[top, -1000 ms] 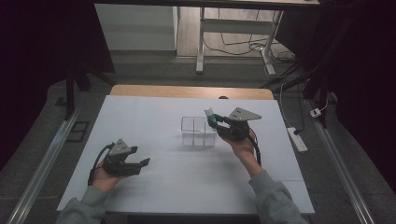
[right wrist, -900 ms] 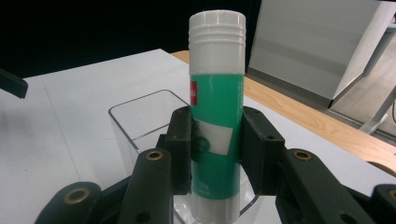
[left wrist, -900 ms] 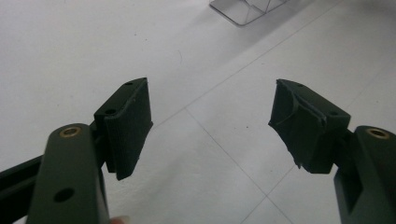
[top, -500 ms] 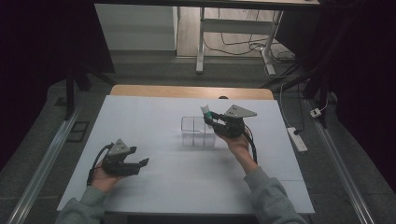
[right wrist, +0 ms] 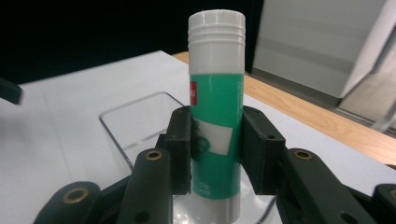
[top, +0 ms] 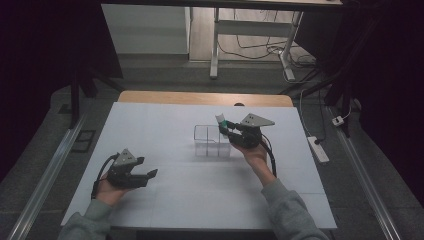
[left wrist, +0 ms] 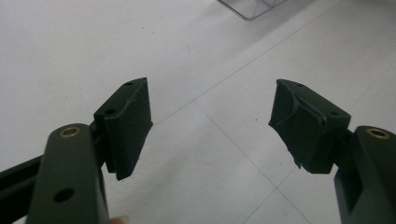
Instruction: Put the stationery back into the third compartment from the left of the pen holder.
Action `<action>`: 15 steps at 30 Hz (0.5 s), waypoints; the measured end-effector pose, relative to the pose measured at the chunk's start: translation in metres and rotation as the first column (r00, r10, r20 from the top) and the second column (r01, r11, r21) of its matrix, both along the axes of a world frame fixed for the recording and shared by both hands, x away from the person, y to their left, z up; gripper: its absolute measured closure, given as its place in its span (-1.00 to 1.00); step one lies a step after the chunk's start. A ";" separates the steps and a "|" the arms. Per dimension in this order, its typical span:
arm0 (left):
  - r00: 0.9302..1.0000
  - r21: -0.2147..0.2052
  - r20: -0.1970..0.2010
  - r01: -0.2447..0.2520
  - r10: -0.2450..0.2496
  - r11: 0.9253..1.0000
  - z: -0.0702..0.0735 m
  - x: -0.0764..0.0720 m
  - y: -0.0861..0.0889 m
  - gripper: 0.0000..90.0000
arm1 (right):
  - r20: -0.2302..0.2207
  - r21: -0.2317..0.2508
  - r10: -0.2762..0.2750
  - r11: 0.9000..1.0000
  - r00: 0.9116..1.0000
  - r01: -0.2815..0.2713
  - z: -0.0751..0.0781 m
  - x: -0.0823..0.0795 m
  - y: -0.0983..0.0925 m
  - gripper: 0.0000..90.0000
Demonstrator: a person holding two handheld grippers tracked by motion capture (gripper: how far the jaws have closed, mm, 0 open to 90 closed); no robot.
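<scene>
A green glue stick (right wrist: 216, 100) with a white cap stands upright between my right gripper's (right wrist: 216, 154) jaws, which are shut on its body. In the high view the right gripper (top: 226, 128) holds the glue stick (top: 220, 120) over the right side of a clear plastic box (top: 206, 140) with compartments. The box's rim (right wrist: 135, 112) lies just beyond and below the stick in the right gripper view. My left gripper (top: 148, 176) rests low at the table's front left, open with nothing between its pads (left wrist: 128, 126).
A white sheet covers the table (top: 165, 130), with a wooden strip (top: 205, 98) along its far edge. A corner of the clear box (left wrist: 250, 7) shows at the top of the left gripper view. A power strip (top: 318, 148) lies off the right edge.
My right gripper has shifted slightly left with the glue stick, now above the box's right side. The left gripper has stayed put.
</scene>
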State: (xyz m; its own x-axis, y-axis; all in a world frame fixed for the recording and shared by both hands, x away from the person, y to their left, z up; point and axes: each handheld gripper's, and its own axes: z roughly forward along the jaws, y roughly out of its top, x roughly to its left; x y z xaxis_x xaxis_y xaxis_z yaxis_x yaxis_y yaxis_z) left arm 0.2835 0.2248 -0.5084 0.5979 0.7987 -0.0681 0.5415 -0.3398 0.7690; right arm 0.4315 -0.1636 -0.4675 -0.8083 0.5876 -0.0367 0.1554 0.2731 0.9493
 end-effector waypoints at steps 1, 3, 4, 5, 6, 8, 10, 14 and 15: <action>1.000 0.000 0.001 0.000 0.000 1.000 0.000 0.000 0.000 -0.36 | 0.001 0.001 -0.004 1.000 1.000 0.004 -0.001 0.000 0.000 0.18; 1.000 0.000 0.001 -0.001 0.001 1.000 0.000 0.000 0.001 -0.36 | -0.015 0.012 -0.036 0.999 0.999 0.036 0.001 0.000 -0.001 -0.09; 1.000 0.001 0.002 -0.001 0.001 1.000 0.000 0.000 0.001 -0.36 | -0.012 0.017 -0.052 0.998 0.999 0.052 0.001 0.000 -0.002 -0.06; 1.000 0.002 0.002 -0.001 0.001 1.000 0.000 0.000 0.001 -0.36 | -0.013 0.018 -0.047 0.999 0.999 0.048 0.002 0.000 -0.003 -0.06; 1.000 0.002 0.002 -0.001 0.001 1.000 0.000 0.000 0.001 -0.36 | -0.011 0.022 -0.047 0.999 0.999 0.048 0.003 0.000 -0.004 -0.07; 1.000 0.003 0.002 0.000 0.000 1.000 0.000 -0.001 0.002 -0.36 | -0.011 0.022 -0.053 0.998 0.999 0.054 0.004 -0.001 -0.005 -0.12; 1.000 0.002 0.001 0.000 -0.001 1.000 0.000 -0.001 0.002 -0.36 | -0.014 0.024 -0.060 0.998 0.998 0.060 0.005 -0.001 -0.007 -0.13; 1.000 0.003 0.000 0.003 -0.003 1.000 0.000 0.000 0.001 -0.36 | -0.018 0.014 -0.056 0.998 0.998 0.056 0.008 -0.004 -0.010 -0.12; 1.000 0.003 0.000 0.004 -0.004 1.000 0.000 0.000 0.001 -0.36 | -0.016 0.009 -0.052 0.999 0.999 0.052 0.009 -0.006 -0.012 -0.11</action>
